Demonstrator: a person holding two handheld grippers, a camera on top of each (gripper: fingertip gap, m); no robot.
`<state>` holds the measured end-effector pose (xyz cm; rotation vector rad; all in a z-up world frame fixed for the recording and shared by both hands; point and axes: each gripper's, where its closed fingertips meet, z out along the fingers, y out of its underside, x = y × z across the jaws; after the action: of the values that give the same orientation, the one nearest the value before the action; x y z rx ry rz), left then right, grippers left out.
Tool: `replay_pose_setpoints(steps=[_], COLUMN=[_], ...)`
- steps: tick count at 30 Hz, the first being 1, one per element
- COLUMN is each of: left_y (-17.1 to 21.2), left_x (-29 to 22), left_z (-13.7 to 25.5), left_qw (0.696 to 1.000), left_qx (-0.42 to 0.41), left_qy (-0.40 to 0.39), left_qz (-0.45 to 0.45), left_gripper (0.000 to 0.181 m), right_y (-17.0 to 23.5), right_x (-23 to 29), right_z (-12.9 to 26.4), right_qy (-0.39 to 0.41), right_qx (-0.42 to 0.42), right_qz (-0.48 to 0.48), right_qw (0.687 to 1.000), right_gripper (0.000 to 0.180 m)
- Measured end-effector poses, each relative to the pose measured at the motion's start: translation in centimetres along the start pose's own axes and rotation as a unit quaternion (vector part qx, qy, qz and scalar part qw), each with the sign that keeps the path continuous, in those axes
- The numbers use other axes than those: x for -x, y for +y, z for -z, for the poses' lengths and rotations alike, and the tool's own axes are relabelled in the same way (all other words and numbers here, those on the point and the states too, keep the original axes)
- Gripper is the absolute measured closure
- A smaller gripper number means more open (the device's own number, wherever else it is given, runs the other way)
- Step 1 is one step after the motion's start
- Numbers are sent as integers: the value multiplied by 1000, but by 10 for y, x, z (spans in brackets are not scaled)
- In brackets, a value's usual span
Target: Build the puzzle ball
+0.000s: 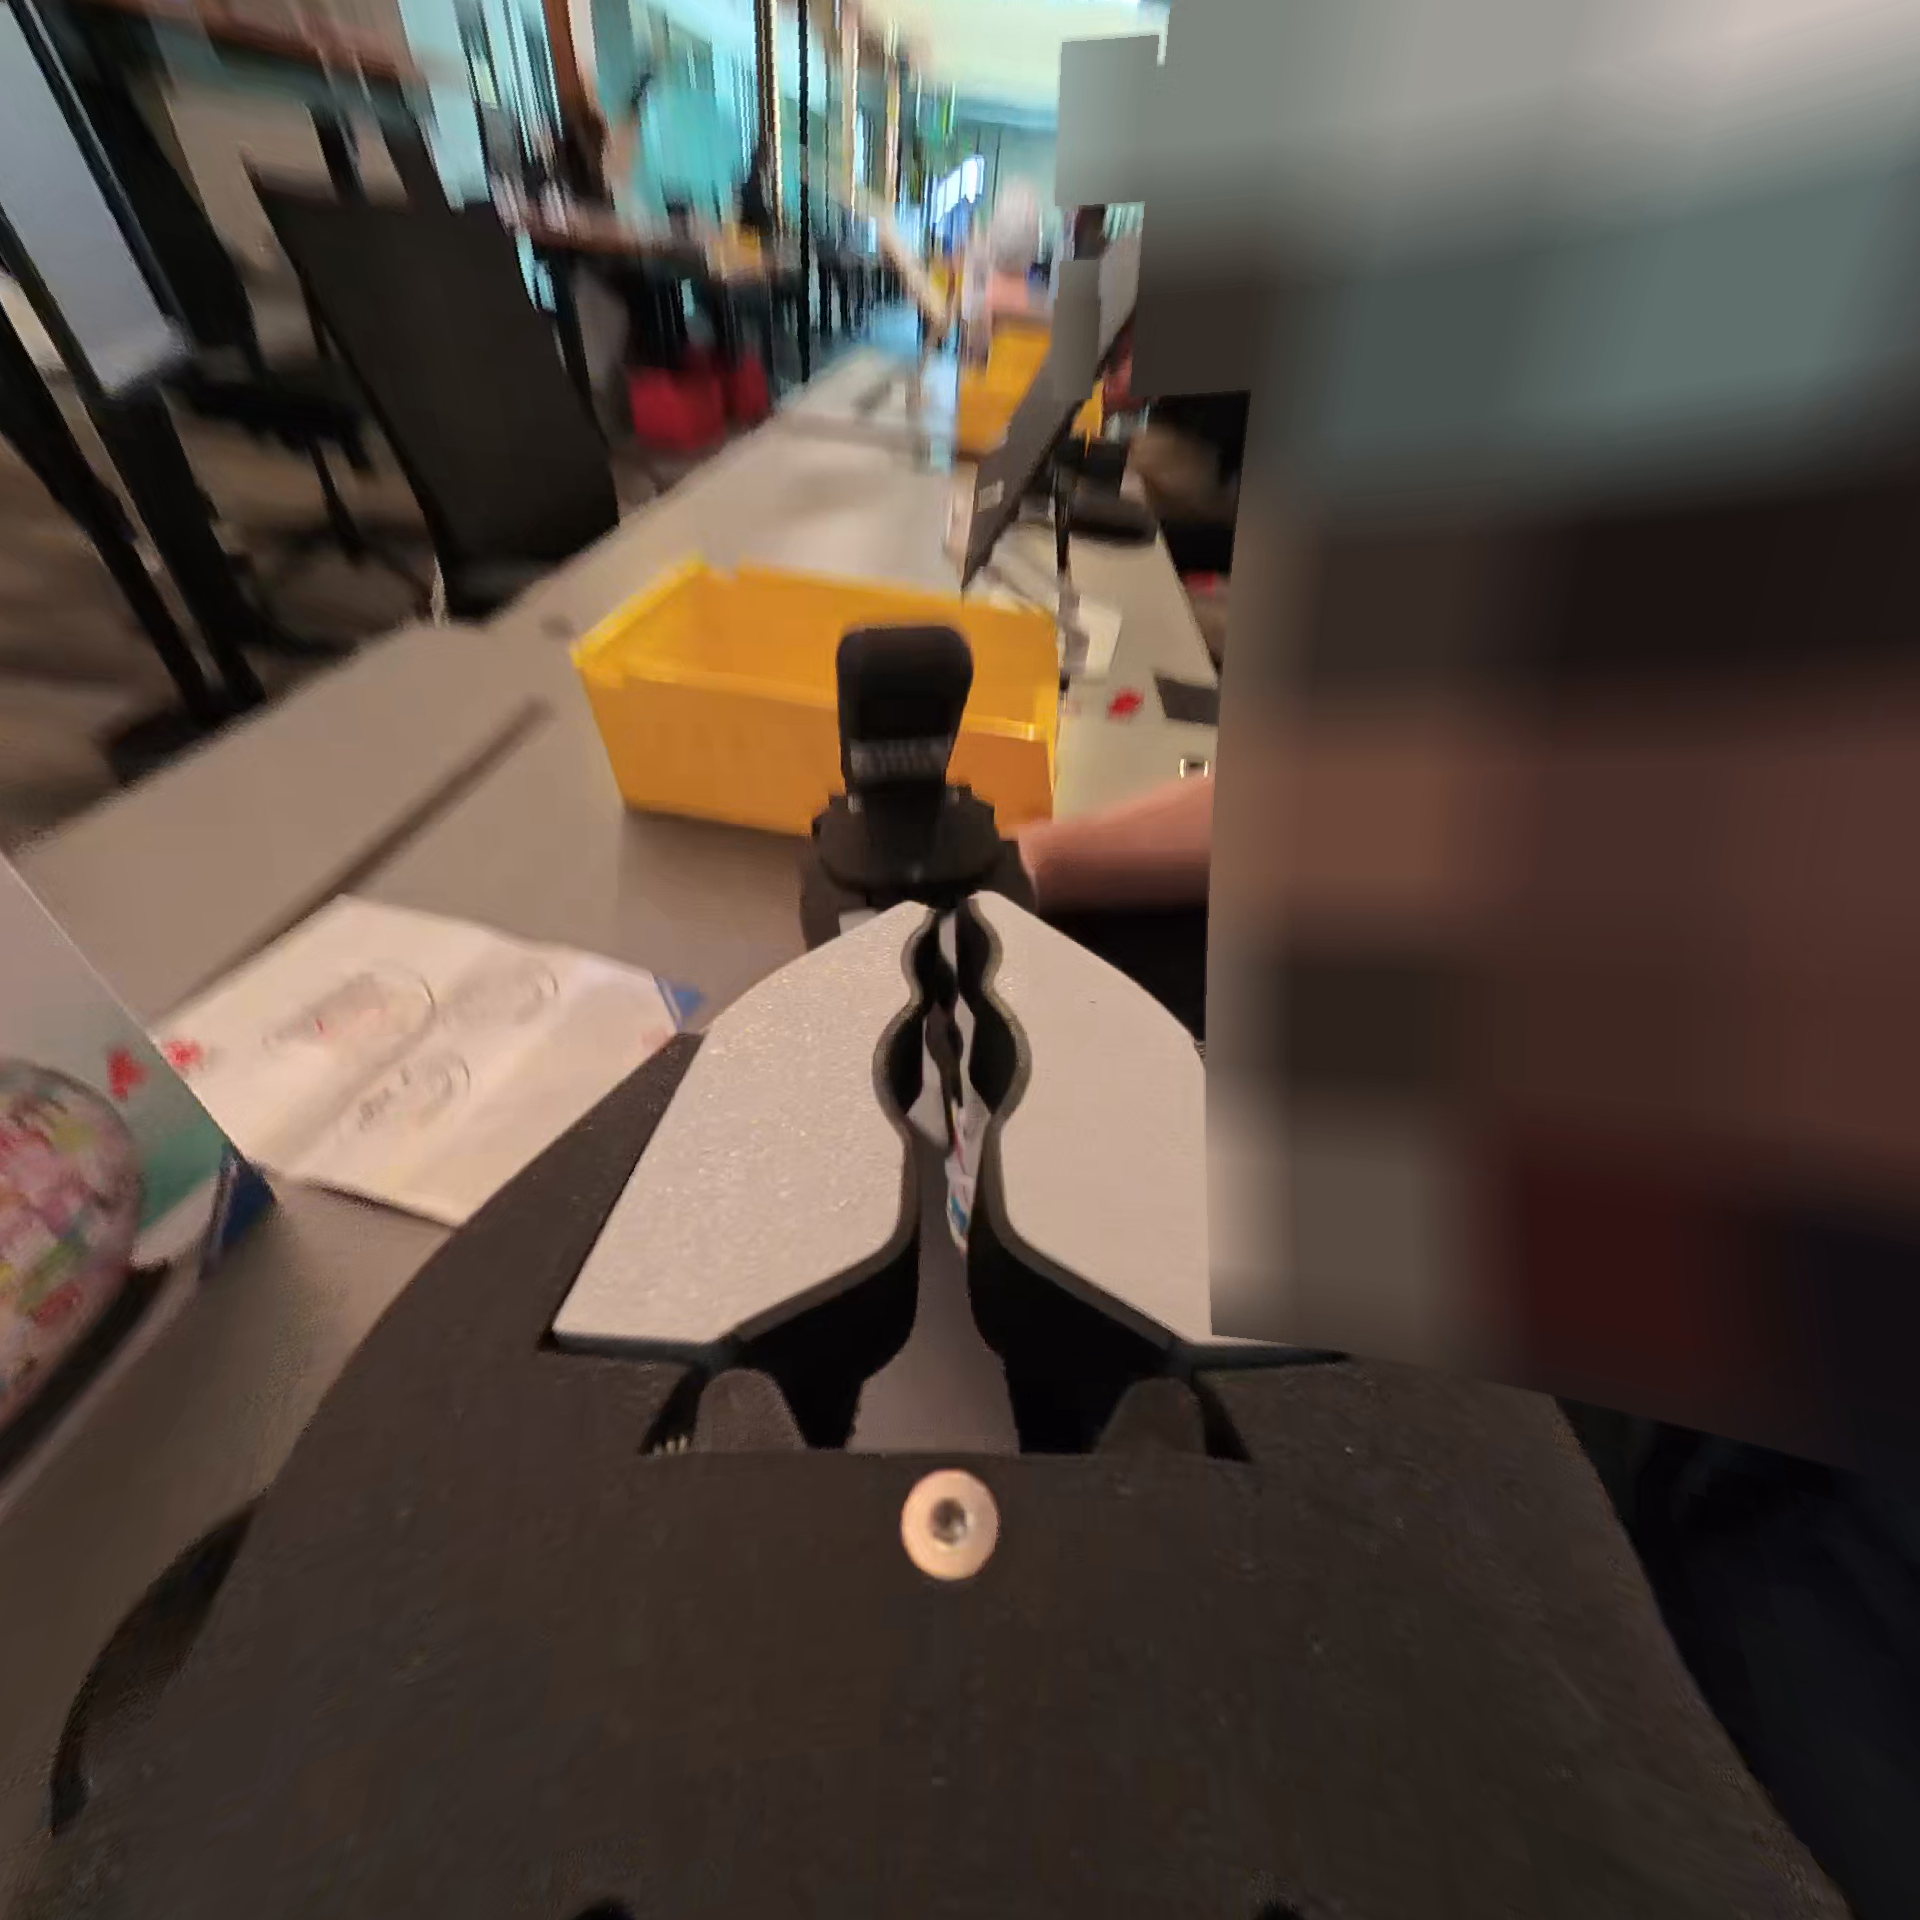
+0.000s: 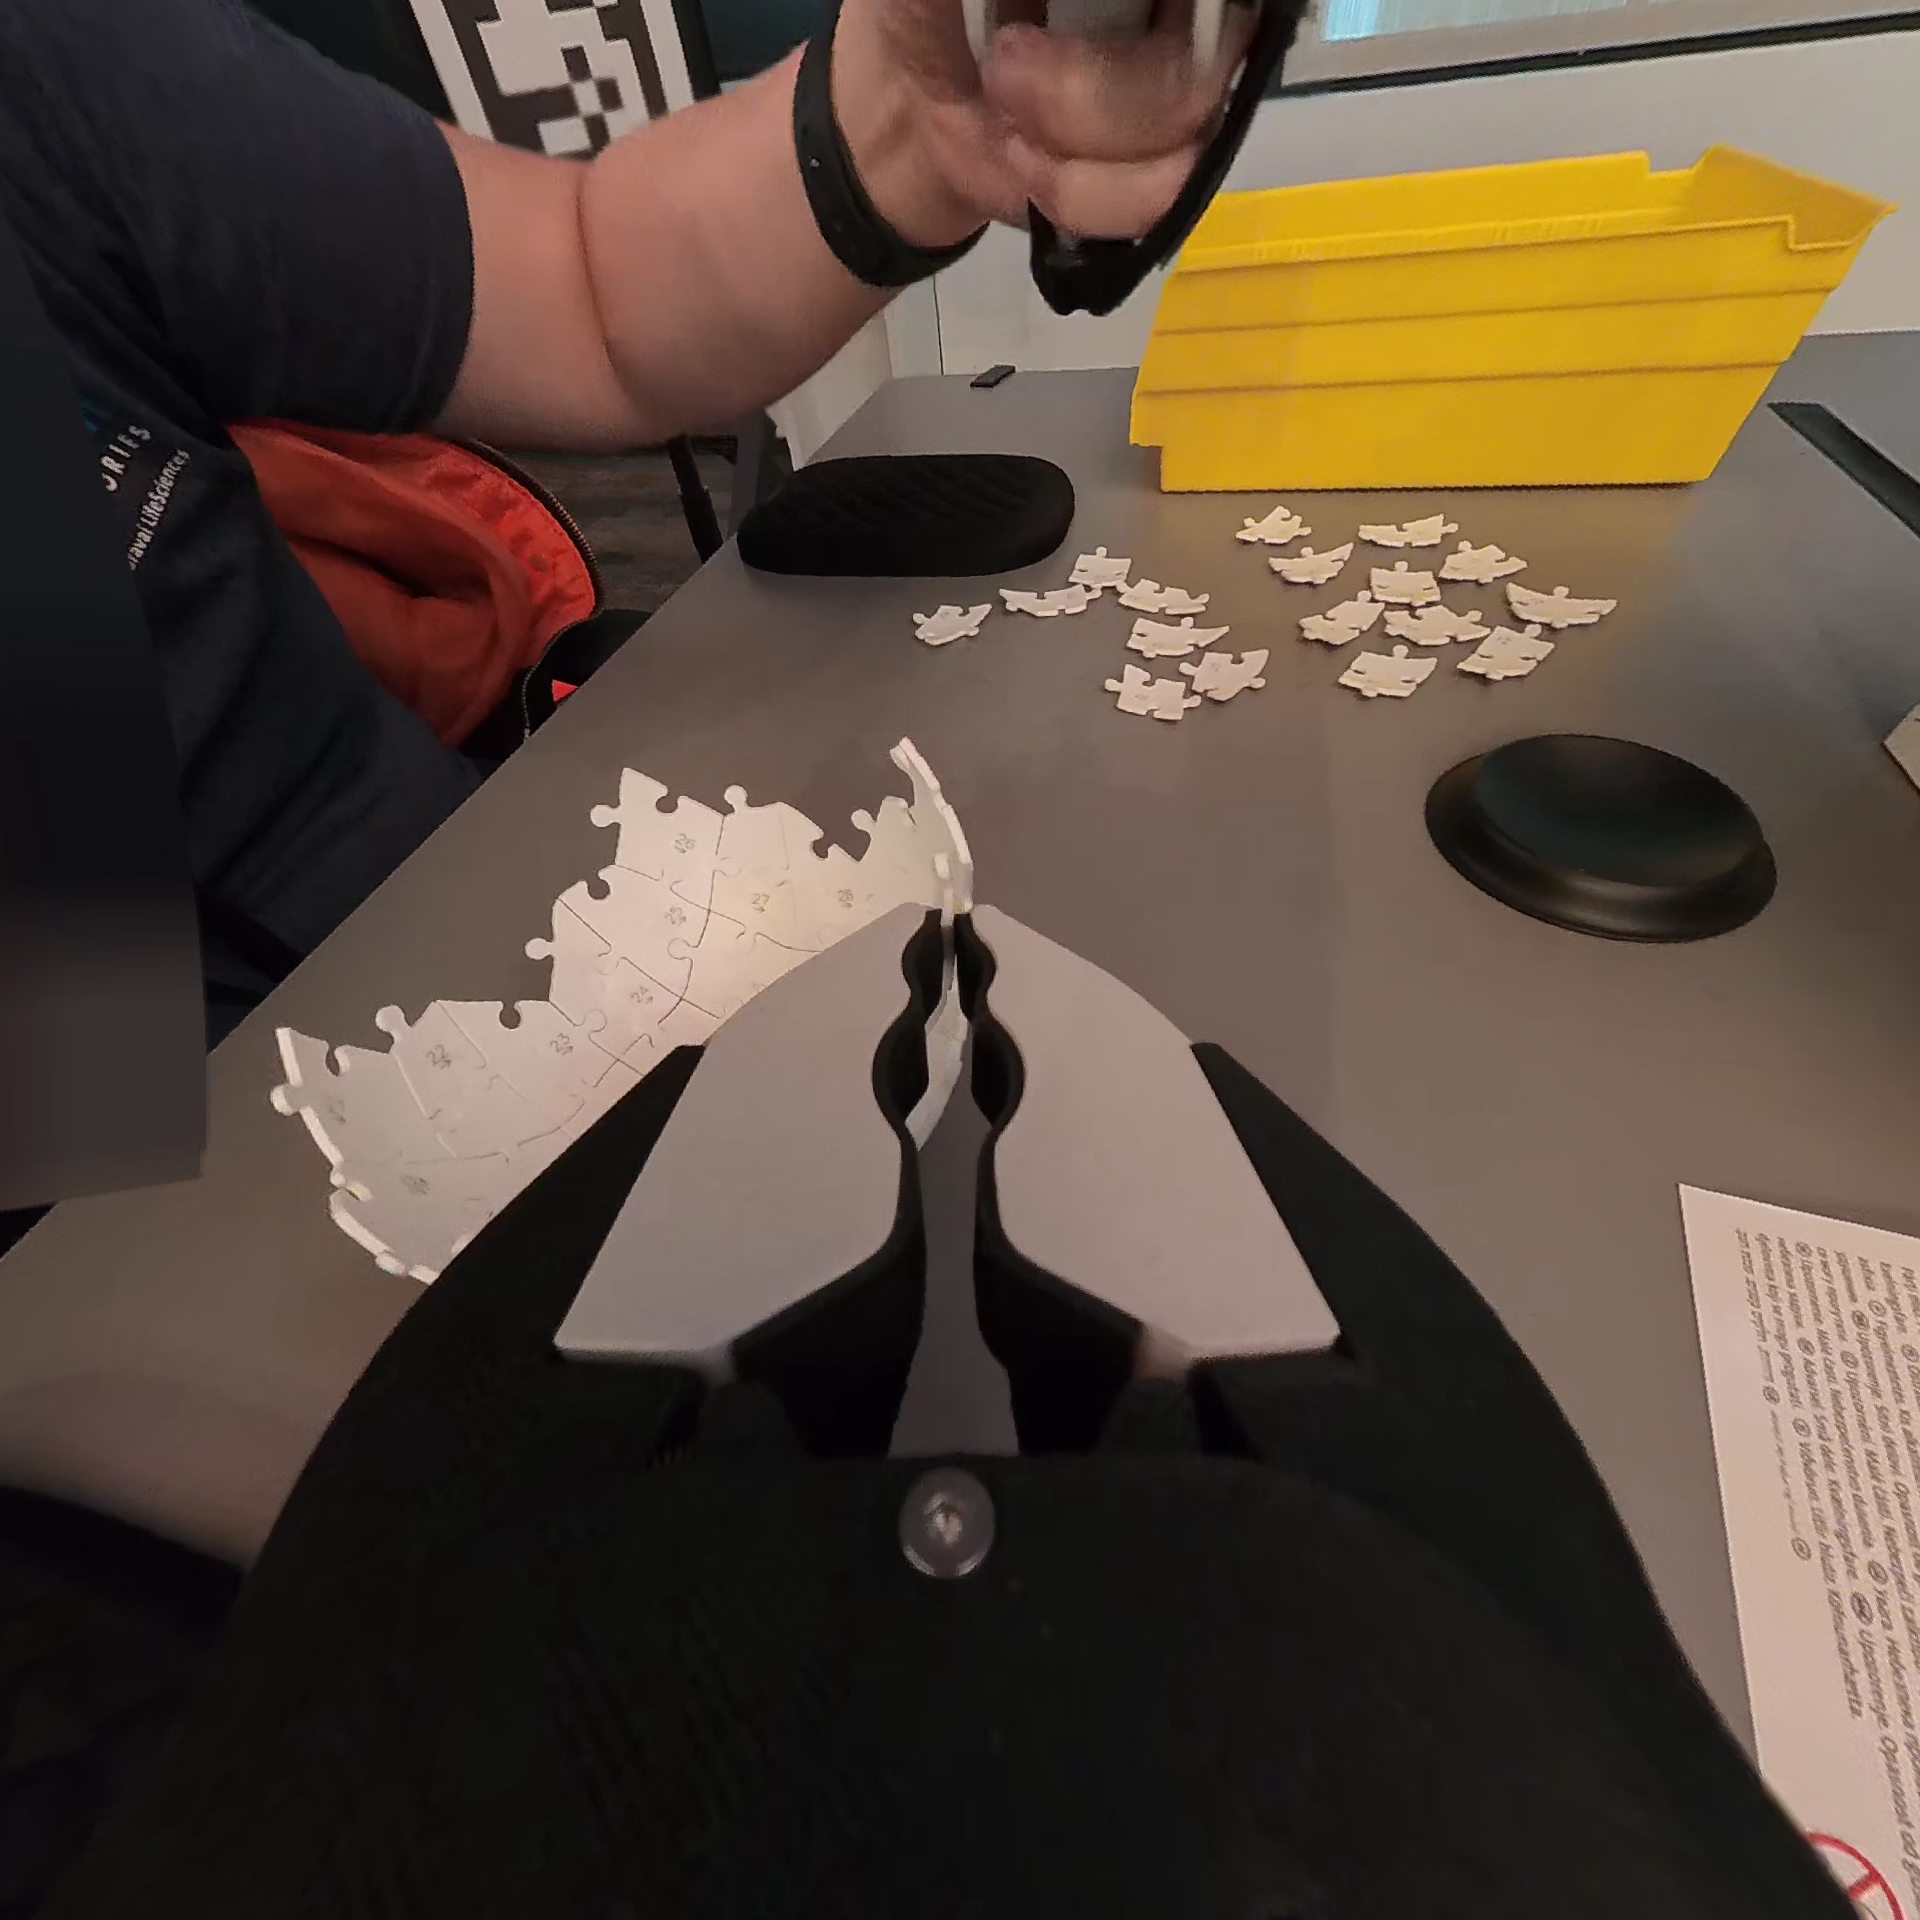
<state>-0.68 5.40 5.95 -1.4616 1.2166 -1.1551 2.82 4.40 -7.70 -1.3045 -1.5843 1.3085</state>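
Pinching rim of half-built puzzle shell (image 2: 665, 997) near table's (image 2: 1247, 935) left edge, right gripper (image 2: 954, 920) clamped. Left gripper (image 1: 943, 925) closed on something thin, probably piece; view blurred. Loose pieces (image 2: 1351, 613) toward far edge. Risk: twisting pops seams; shell slips off edge.

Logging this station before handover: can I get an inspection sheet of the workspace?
Surface: grey table, matte.
Job's things: half-built white puzzle shell, open side up; loose pieces scattered near the yellow bin.
Clutter: black pad, round black base, printed sheet, picture box.
Grippers: right tool pinches the shell's rim; left tool, raised, shut on a thin puzzle piece seen edge-on.
Cables: nothing seen.
Surroundings: person's arm; blurred chairs beyond.
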Motion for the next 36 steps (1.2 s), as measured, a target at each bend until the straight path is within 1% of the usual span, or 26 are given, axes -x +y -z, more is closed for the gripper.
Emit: replay_pose_setpoints(steps=[2,5,9,12,16,19,21,25,29,31,36], left_y=[18,46,76,90,102,114,120,125,129,132,134], left_x=[2,0,2,0,4,1,0,0,2,3,2], left_z=[-11,-20,-23,-31,-41,-42,-43,-49,-49,-46,-44], left_qw=[996,974,922,888,861,837,826,816,813,805,802], left_qx=[82,221,387,459,507,543,560,572,577,587,591], left_qy=[7,20,-1,-11,-28,-22,-18,-11,-9,-8,-6], left_qz=[30,53,23,18,23,58,62,77,80,81,85], left_gripper=[173,168,168,166,164,158,158,156,160,157,162], right_y=[1,2,1,2,2,4,5,3,2,2,5], right_x=[1,1,-1,-5,-2,1,0,-2,-3,-2,-1], right_z=[-1,-2,-2,-3,-5,-6,-7,-7,-5,-6,-9], right_qy=[0,1,10,18,11,7,8,10,7,4,-4], right_qx=[3,6,2,4,2,5,9,8,0,-1,8], right_qz=[11,27,38,37,34,42,49,55,58,56,46], right_qw=[1000,1000,999,999,999,999,999,998,998,998,999], right_gripper=[177,177,177,177,177,177,177,177,177,176,176])
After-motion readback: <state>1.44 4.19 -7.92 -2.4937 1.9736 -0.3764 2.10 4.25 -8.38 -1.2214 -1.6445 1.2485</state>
